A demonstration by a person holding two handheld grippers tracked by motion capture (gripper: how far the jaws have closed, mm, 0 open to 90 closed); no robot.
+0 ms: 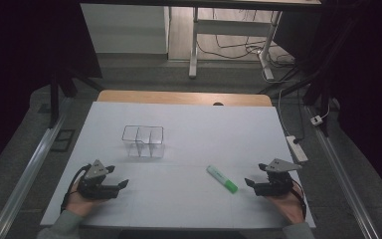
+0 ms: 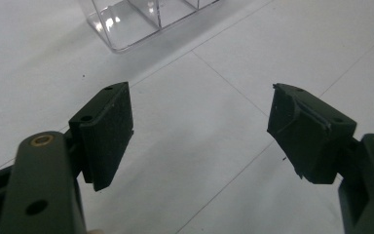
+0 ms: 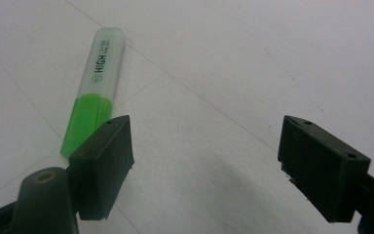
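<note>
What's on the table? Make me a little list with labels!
surface: white table
pen: green highlighter with a frosted cap, lying flat beside the right gripper
box: clear plastic divided box, upright, looks empty
left gripper: open, holds nothing
right gripper: open, holds nothing

Green-and-pale highlighter (image 1: 222,179) with black lettering, clear plastic box (image 1: 143,141), white table (image 1: 199,129), black jaws
</note>
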